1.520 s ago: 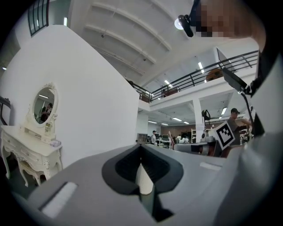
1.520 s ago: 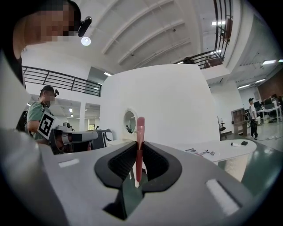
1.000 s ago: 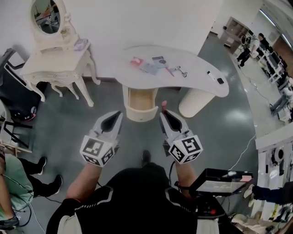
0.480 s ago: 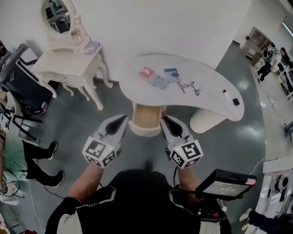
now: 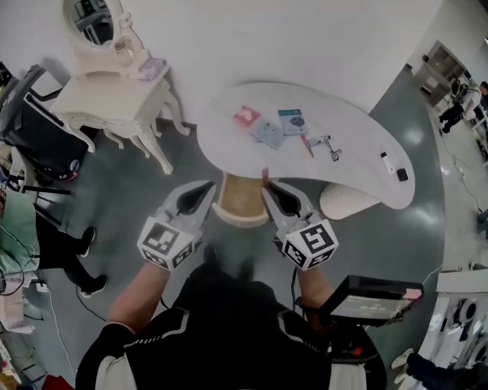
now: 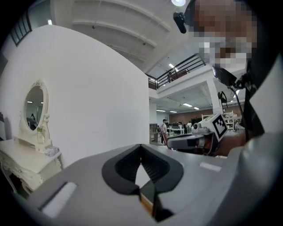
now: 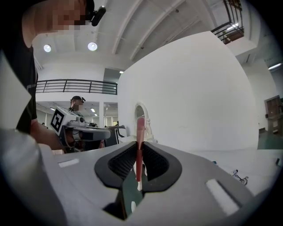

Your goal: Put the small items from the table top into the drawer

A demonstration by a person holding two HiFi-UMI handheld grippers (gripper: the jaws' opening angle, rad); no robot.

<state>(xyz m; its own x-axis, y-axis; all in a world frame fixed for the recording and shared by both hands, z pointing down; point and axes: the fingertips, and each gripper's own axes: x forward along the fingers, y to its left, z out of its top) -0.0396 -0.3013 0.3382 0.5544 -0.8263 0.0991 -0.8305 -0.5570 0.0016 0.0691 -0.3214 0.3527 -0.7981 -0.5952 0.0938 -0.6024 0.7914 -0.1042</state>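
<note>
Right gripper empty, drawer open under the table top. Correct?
No, the right gripper is not empty: it is shut on a thin red stick, as the right gripper view shows. The drawer is open under the table top.

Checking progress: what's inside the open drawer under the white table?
The drawer shows only bare wooden bottom in its pulled-out part; its back is hidden under the table top.

Grey floor (image 5: 114,190), white far wall (image 5: 305,38); a cream dressing table (image 5: 107,95) with oval mirror (image 5: 93,21) stands left of a white table (image 5: 358,164).
</note>
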